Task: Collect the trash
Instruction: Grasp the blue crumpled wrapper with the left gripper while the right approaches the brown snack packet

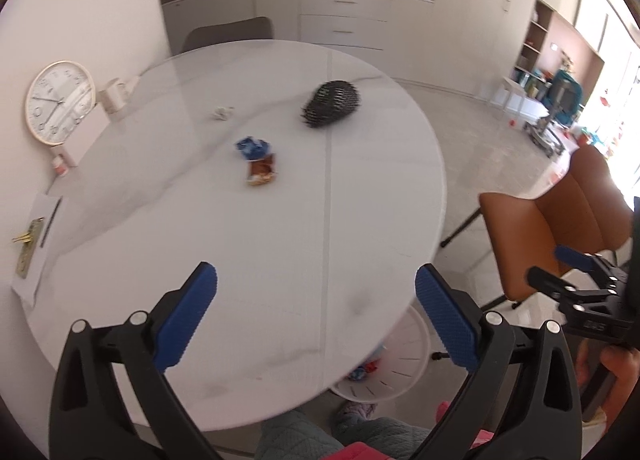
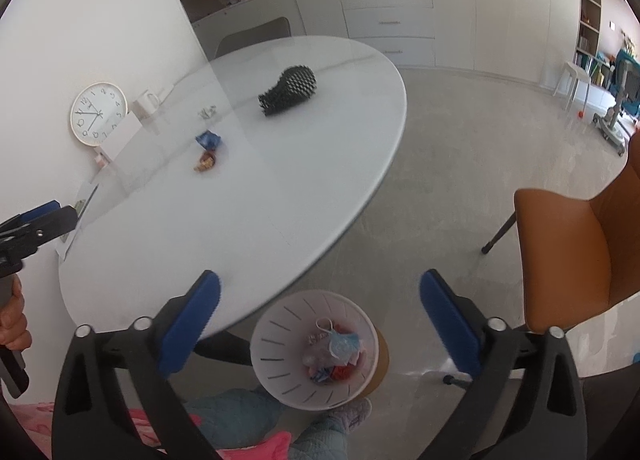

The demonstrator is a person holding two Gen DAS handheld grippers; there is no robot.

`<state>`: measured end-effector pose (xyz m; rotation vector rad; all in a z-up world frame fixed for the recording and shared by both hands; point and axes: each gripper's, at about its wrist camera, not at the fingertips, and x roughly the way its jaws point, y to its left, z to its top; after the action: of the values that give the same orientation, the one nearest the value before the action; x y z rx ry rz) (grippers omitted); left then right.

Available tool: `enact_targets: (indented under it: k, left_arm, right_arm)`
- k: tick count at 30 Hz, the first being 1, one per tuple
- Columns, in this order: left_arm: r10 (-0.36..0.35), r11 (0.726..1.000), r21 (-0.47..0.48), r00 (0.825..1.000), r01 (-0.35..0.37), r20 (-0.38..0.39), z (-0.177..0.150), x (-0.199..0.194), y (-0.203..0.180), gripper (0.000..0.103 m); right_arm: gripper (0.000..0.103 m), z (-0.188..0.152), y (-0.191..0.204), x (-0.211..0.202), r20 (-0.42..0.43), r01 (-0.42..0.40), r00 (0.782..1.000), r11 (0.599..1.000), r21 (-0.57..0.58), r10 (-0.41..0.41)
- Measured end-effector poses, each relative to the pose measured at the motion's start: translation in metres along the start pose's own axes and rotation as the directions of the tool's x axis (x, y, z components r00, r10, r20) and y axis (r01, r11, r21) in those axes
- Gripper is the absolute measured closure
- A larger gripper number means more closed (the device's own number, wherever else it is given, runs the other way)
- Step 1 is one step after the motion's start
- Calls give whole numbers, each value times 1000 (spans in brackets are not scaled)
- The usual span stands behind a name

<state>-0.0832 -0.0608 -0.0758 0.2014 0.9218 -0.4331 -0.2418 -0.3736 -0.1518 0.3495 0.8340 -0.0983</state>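
Observation:
A blue crumpled wrapper [image 1: 252, 147] and a brown-orange snack wrapper [image 1: 262, 174] lie near the middle of the round white table [image 1: 280, 260]; both show in the right wrist view, blue wrapper [image 2: 208, 139], brown wrapper [image 2: 205, 162]. A small white crumpled scrap [image 1: 222, 112] lies farther back. A white trash bin [image 2: 280, 360] stands on the floor by the table's near edge, holding several pieces of trash. My left gripper [image 1: 316, 316] is open and empty above the near table. My right gripper [image 2: 320, 316] is open and empty above the bin.
A black spiky vase-like object [image 1: 330, 104] lies on the table. A wall clock [image 1: 60, 100], a white mug [image 1: 114, 96], papers and keys [image 1: 30, 244] sit at the table's left. An orange chair [image 1: 552, 228] stands to the right, a grey chair [image 1: 228, 32] behind.

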Motion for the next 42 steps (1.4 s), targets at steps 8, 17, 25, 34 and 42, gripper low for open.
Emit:
enact_targets:
  k: [8,17,25,34,42]
  left_arm:
    - [42,998,-51,999,-42,-18,17,11,47,8]
    - [19,997,-71,998,-23,-52,47,50,93,8]
    - [-26,1000,-11,995,25,-94,106,132,113,8]
    - [-130,991,-36,964,125,-233,158,250,119,14]
    - [-143,990,-69,929,127,-342,169,321,120,42]
  right_arm:
    - [2,23,39,7,6,70,998,995,-63,-70]
    - [2,42,80,43,-29,99,995,994,-49,-100]
    - [2,72,125,106,-92,112,989,991,-73,-119]
    - [2,104,138,186,-191,134,972,991,-20,-135]
    - [2,119,133,226,-242,118,964,993,6,-113]
